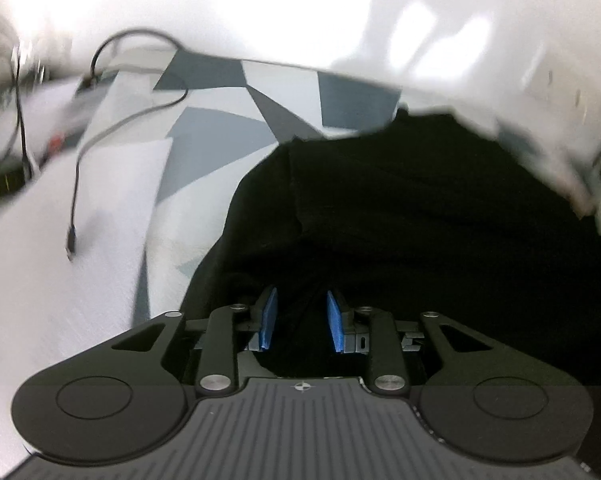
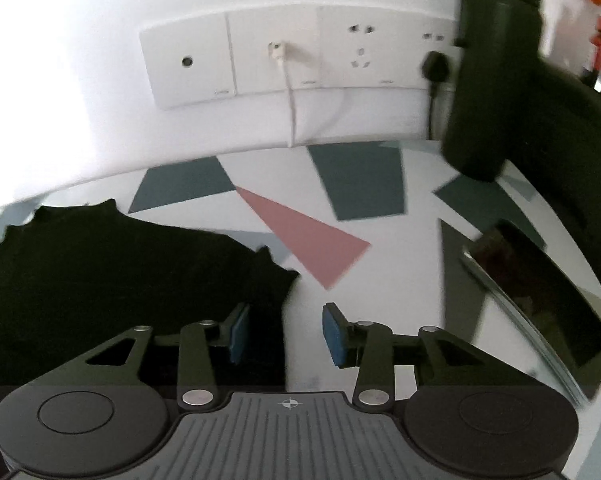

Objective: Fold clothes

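The black garment (image 1: 400, 216) lies spread on the patterned surface (image 1: 220, 128), just below the wall with the socket plate (image 2: 292, 52); in my right view it (image 2: 112, 276) fills the near left, its edge ending short of the pink triangle (image 2: 304, 240). I judge it light, limp and thin, a matte knit that will sag and drag rather than keep a shape, so I would take it at an edge or corner and pinch through both layers, not bunch the middle.

My left gripper (image 1: 302, 316) sits low over the cloth, blue pads (image 1: 269, 318) parted with dark fabric between and under them; they are not closed on it, and I hold nothing that I can see. My right gripper (image 2: 286, 332) is wide open and empty, straddling the garment's right edge: one pad (image 2: 236, 334) over cloth, the other over bare surface.

The surface looks smooth and flat, printed with grey-blue angular patches. Near the garment, away from the wall, a loose black cable (image 1: 112, 120) curls on white; right of the pink triangle lie a glossy dark slab (image 2: 540, 300) and a dark cylinder (image 2: 492, 80)
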Tool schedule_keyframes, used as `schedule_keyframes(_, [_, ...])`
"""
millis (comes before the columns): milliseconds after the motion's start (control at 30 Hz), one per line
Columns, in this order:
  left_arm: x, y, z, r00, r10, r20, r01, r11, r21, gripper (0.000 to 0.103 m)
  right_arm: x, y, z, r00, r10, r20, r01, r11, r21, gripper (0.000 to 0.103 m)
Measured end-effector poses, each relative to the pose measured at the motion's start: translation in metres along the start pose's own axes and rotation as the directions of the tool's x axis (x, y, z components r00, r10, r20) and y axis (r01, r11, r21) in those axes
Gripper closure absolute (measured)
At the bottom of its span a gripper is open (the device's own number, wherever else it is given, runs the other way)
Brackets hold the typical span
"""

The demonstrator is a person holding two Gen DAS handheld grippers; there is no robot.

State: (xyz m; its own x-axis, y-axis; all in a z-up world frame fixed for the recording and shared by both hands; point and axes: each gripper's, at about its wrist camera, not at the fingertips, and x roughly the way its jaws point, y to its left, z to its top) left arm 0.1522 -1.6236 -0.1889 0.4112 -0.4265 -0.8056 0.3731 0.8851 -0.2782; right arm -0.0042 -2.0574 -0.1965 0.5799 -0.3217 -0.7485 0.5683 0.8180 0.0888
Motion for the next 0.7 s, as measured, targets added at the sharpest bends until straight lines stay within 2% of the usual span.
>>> schedule_keyframes(133, [-0.006, 0.014, 0.021, 0.991, -0.132, 0.025, 0.134, 0.982, -0.132, 0.075, -0.028, -0.014, -0.026, 1.000, 0.018, 0.010, -0.018, 1.000, 0.001, 0.066])
schedule_keyframes(233, [0.011, 0.010, 0.033, 0.991, -0.135, 0.004, 0.134, 0.981, -0.143, 0.075, -0.045, -0.016, -0.048, 1.000, 0.000, 0.015, 0.000, 0.999, -0.033, 0.066])
schedule_keyframes(333, [0.032, 0.005, 0.035, 0.996, -0.079, -0.040, 0.072, 0.985, -0.158, 0.075, -0.056, -0.017, -0.063, 1.000, 0.005, 0.018, -0.004, 1.000, -0.028, 0.066])
schedule_keyframes(400, [0.037, 0.005, 0.034, 0.997, -0.073, -0.036, 0.066, 0.982, -0.179, 0.078, -0.059, -0.016, -0.070, 1.000, 0.013, 0.005, -0.013, 1.000, -0.025, 0.066])
schedule_keyframes(433, [0.036, 0.004, 0.034, 0.998, -0.062, -0.023, 0.057, 0.982, -0.178, 0.088, -0.060, -0.014, -0.073, 1.000, 0.014, 0.000, -0.014, 0.999, -0.036, 0.066])
schedule_keyframes(467, [0.033, 0.002, 0.034, 0.999, -0.048, -0.007, 0.046, 0.984, -0.173, 0.103, -0.060, -0.013, -0.075, 1.000, 0.010, -0.004, -0.010, 0.999, -0.049, 0.066])
schedule_keyframes(633, [0.006, -0.003, 0.040, 0.994, 0.019, 0.105, -0.007, 0.994, -0.112, 0.103, -0.057, -0.007, -0.078, 1.000, 0.007, -0.011, -0.008, 0.998, -0.068, 0.066])
schedule_keyframes(700, [0.006, 0.001, 0.041, 0.993, 0.063, 0.100, -0.053, 0.993, -0.104, 0.103, -0.054, -0.005, -0.076, 1.000, 0.007, -0.010, -0.007, 0.998, -0.064, 0.066])
